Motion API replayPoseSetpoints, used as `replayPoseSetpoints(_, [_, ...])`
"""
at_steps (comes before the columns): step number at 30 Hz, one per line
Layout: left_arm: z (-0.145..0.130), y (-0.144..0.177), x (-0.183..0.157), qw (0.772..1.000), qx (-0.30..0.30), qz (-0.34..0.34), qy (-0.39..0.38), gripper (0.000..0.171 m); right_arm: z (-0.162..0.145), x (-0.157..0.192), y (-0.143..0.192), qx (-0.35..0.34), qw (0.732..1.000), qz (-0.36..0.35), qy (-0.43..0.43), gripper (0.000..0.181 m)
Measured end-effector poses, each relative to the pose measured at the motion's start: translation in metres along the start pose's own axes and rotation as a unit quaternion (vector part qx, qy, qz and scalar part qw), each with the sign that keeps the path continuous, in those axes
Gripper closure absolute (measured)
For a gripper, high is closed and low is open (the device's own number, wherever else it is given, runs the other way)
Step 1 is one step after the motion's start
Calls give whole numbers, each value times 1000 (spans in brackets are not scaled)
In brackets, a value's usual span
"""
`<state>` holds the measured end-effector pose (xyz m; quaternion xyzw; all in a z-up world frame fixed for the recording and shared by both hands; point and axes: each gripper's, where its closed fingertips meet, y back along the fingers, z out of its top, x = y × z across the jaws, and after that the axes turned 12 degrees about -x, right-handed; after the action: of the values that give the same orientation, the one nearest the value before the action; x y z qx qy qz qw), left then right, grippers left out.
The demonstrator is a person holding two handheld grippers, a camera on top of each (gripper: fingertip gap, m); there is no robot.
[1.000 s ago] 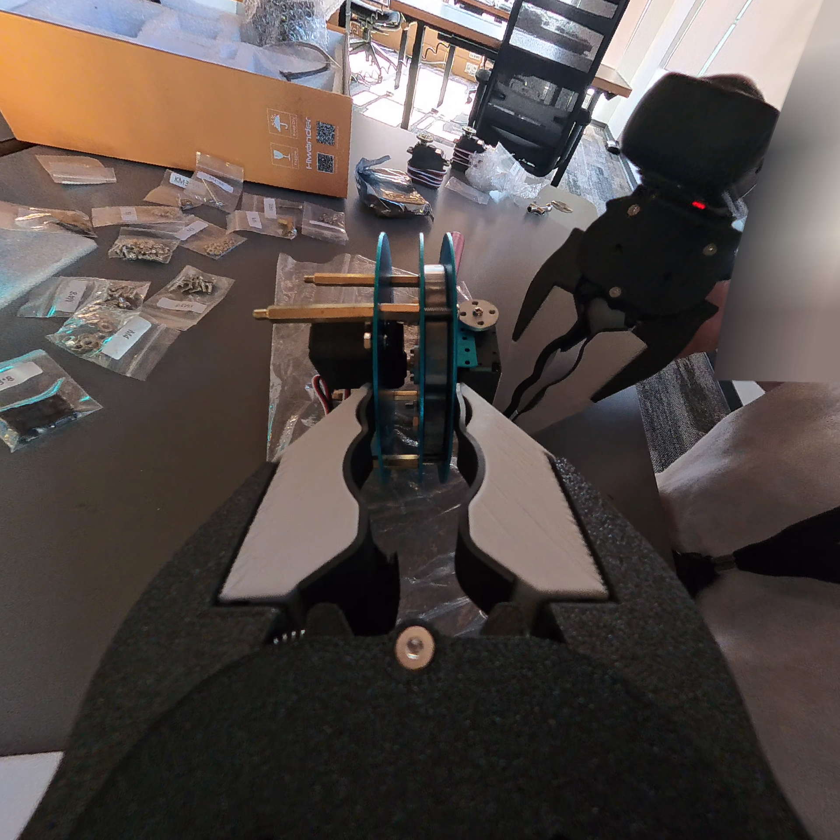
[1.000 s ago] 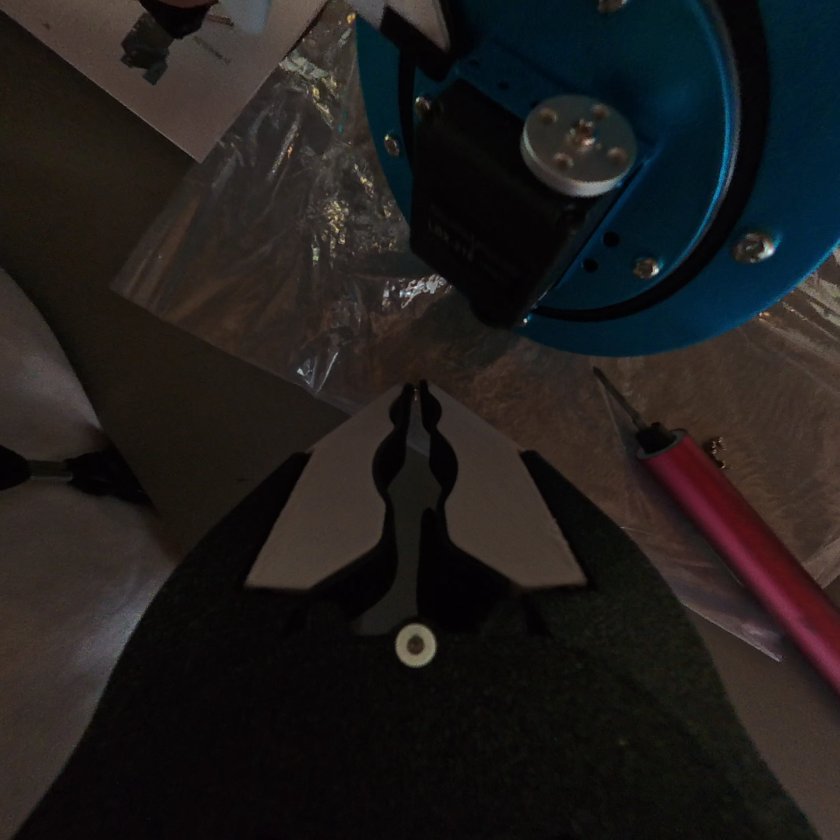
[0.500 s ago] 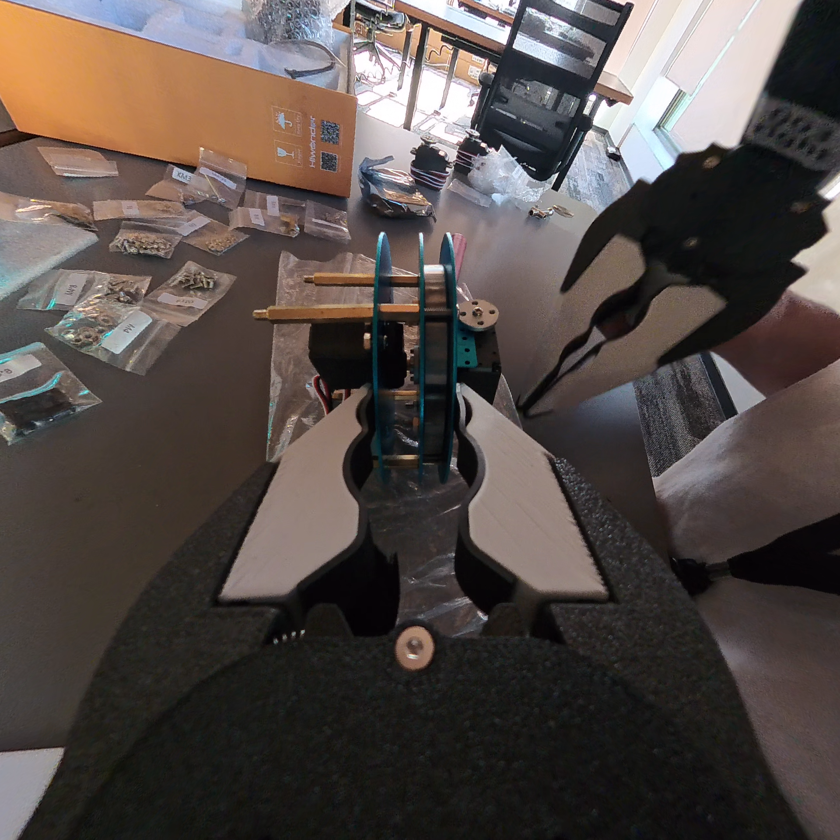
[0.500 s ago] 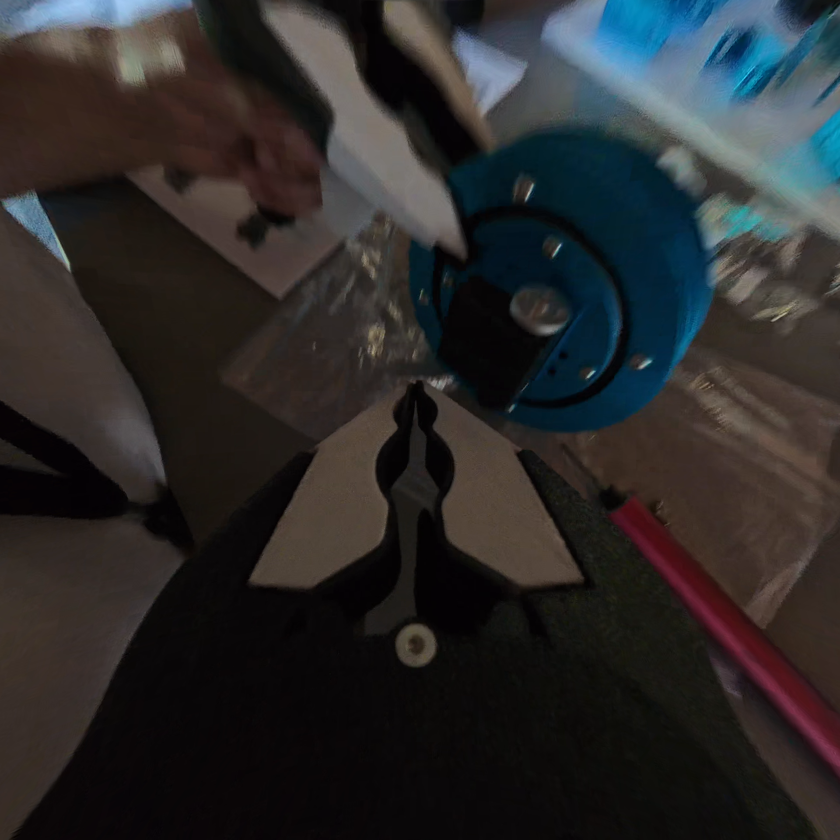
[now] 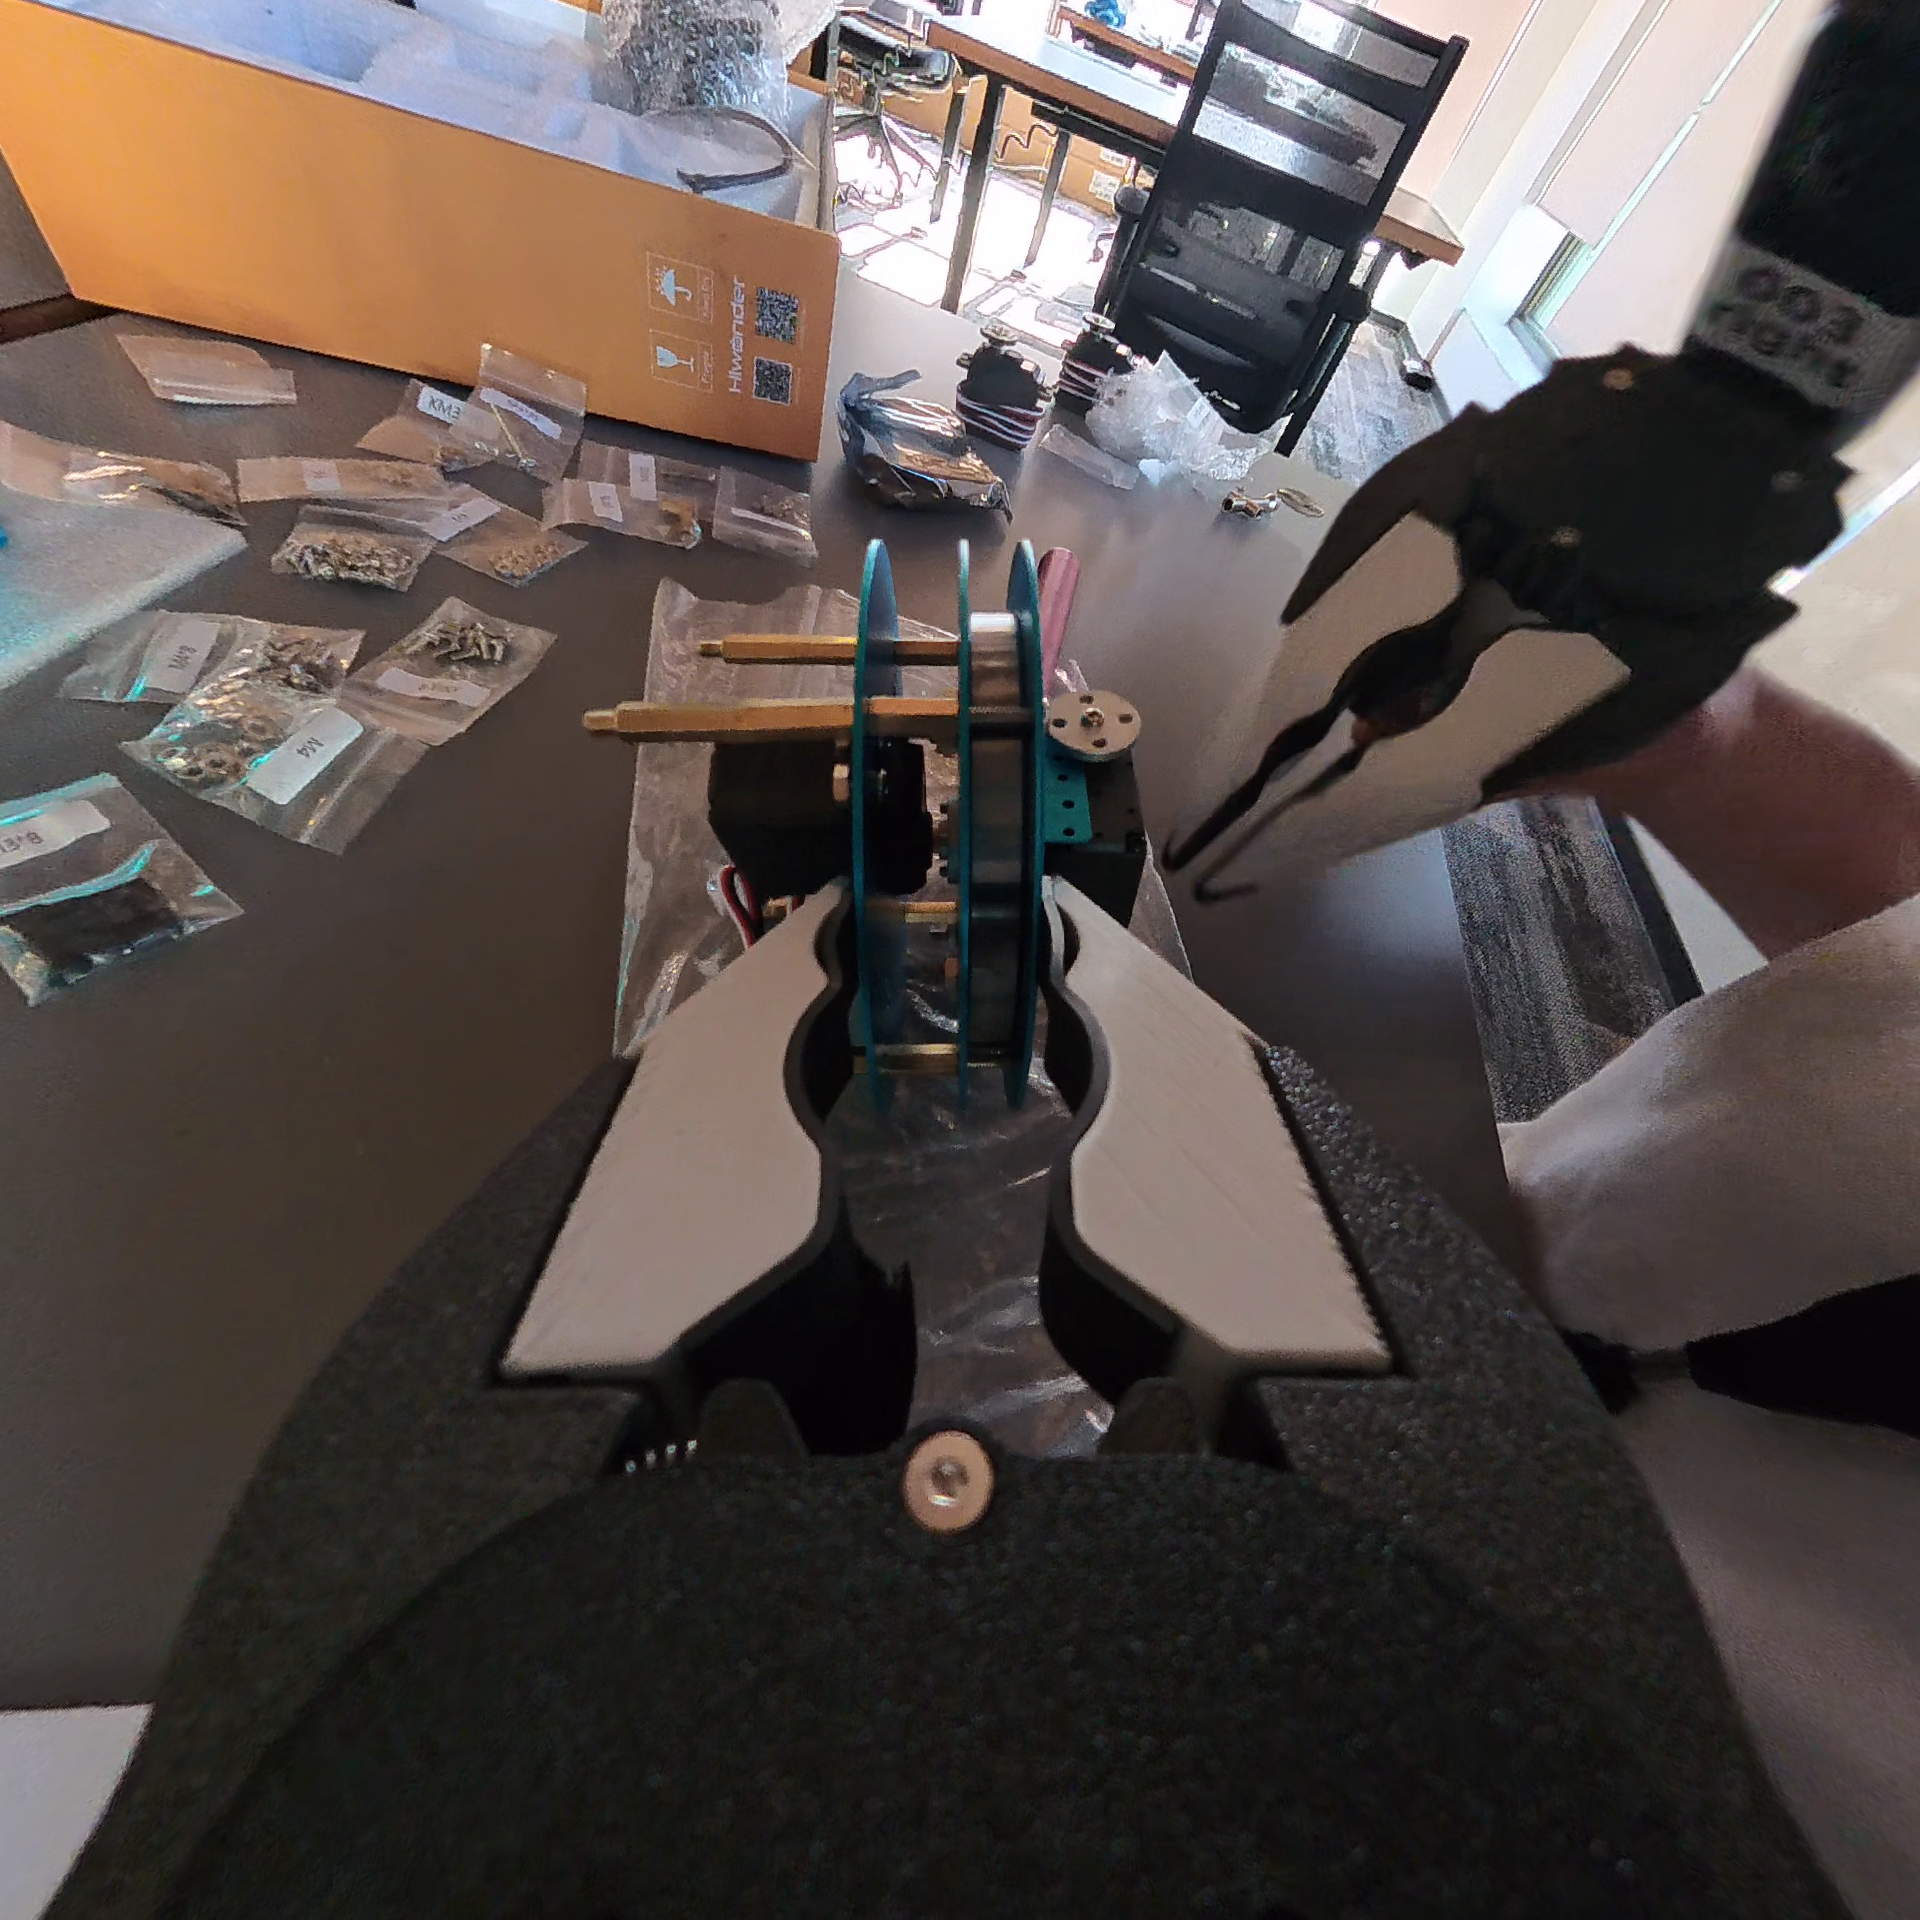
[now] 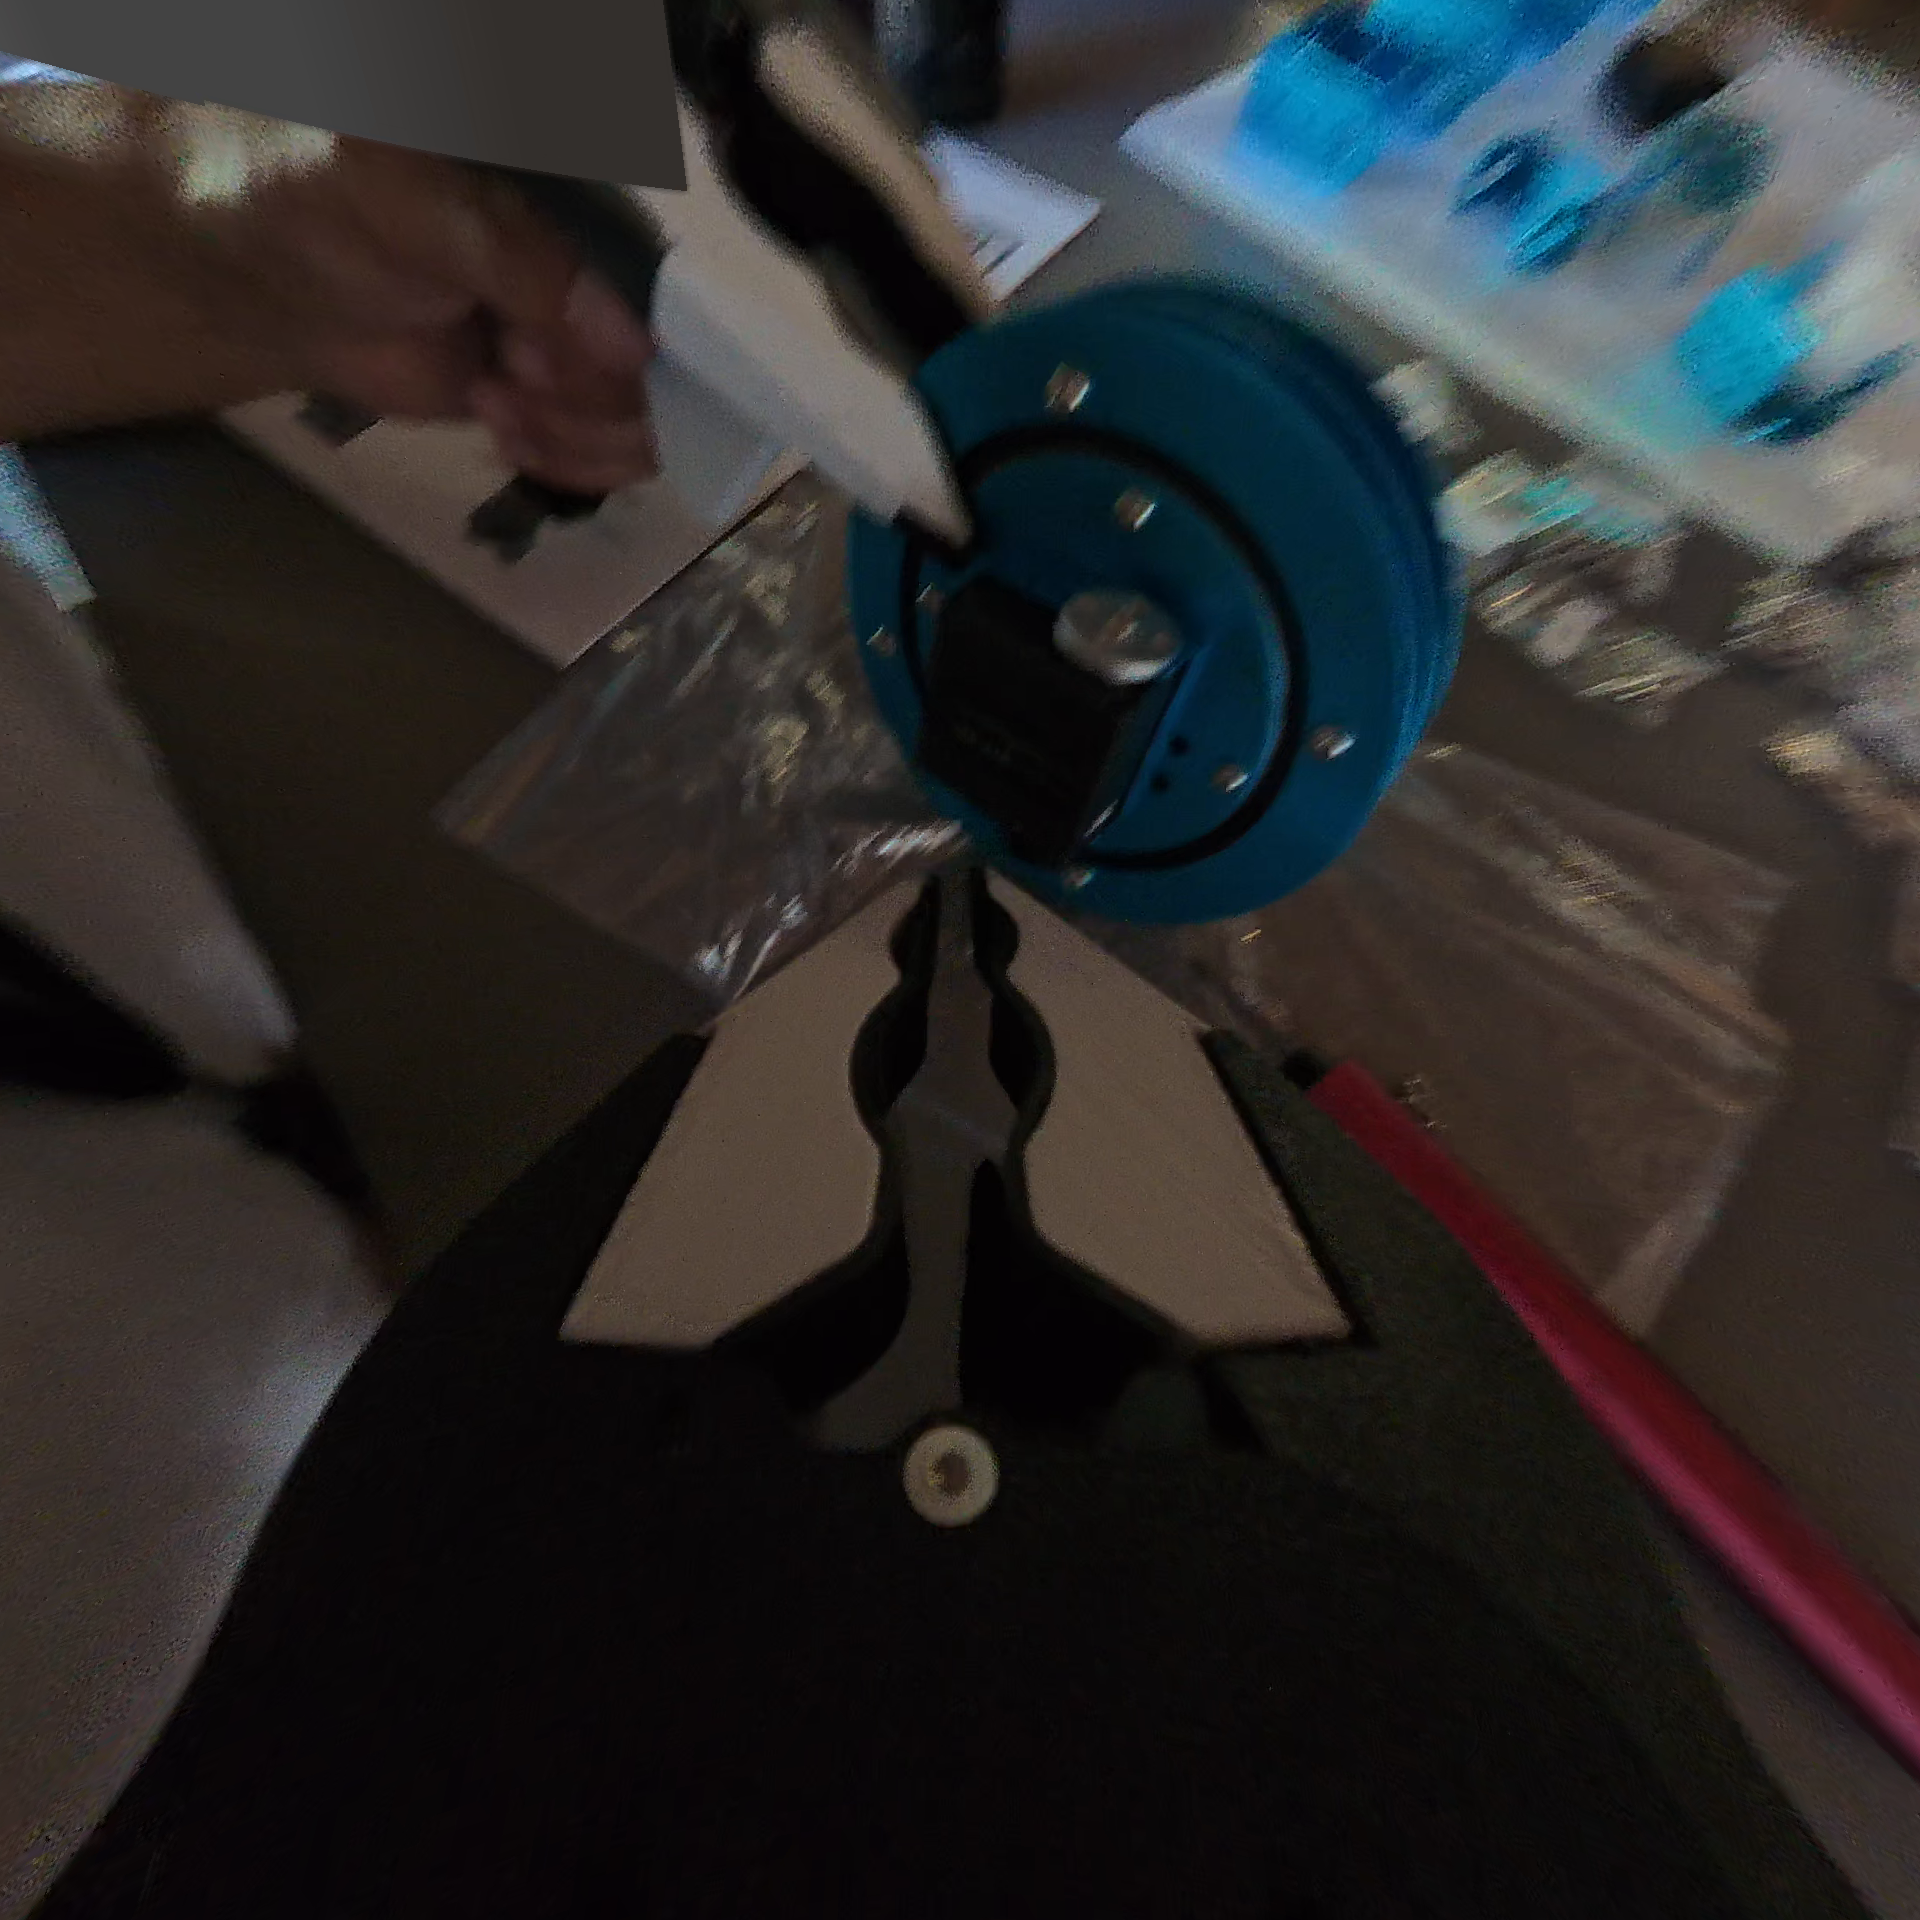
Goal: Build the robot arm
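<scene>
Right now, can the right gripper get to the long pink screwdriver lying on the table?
Probably yes. The right gripper, shut and empty, hovers close beside the pink screwdriver, and nothing lies between them; it would need to open first.

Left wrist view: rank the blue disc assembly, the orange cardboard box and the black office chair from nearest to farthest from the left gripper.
1. Blue disc assembly: between the left gripper's fingers.
2. Orange cardboard box: far left on the table.
3. Black office chair: beyond the table's far edge, right of centre.
</scene>
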<state>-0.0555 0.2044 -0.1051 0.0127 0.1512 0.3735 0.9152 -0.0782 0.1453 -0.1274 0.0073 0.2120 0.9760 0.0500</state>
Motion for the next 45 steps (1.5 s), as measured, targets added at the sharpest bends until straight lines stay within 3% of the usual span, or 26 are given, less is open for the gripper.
replayPoseSetpoints(2, [0, 0, 0, 1000, 1, -1, -5, 140, -19, -5, -1, 53, 998, 23, -33, 153])
replayPoseSetpoints(6, [0, -1, -1, 1000, 2, 0, -8, 140, -29, -3, -18, 62, 997, 27, -35, 175])
replayPoseSetpoints(17, [-1, 1, 1, 1000, 2, -1, 5, 140, -45, -2, -32, 94, 994, -48, -33, 177])
replayPoseSetpoints(31, [-1, 1, 0, 1000, 4, -2, 1, 139, -46, -1, -34, 96, 994, -42, -33, 181])
replayPoseSetpoints(45, [-2, 2, 0, 1000, 4, -3, 6, 140, -35, -2, -27, 62, 993, -15, -103, 181])
